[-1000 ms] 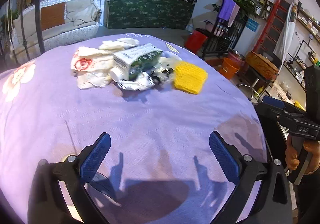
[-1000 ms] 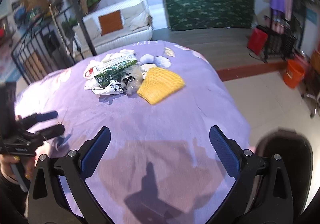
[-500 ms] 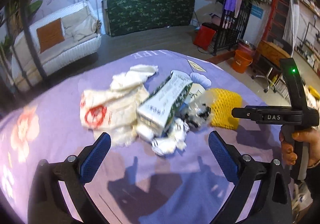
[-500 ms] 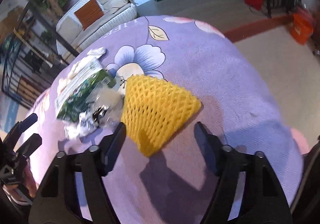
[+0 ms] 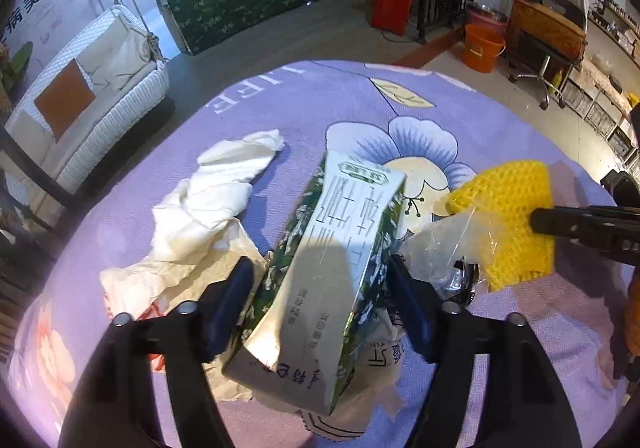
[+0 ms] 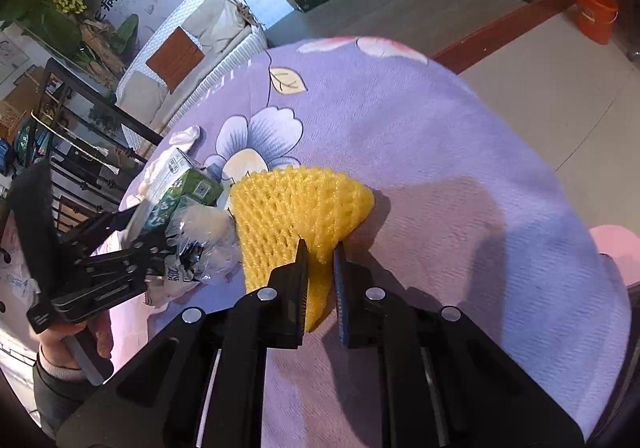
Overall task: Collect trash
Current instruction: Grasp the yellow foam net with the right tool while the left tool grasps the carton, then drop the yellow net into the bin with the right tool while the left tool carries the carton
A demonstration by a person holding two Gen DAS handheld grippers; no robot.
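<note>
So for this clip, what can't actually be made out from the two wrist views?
- Left wrist: the crumpled wrappers under the green carton are mostly covered by it; their number is unclear.
- Left wrist: the clear plastic hides a dark item behind it.
- Right wrist: the yellow foam net has its near corner hidden between the closing right gripper fingers.
- No trash bin is clearly identifiable in either view.
</note>
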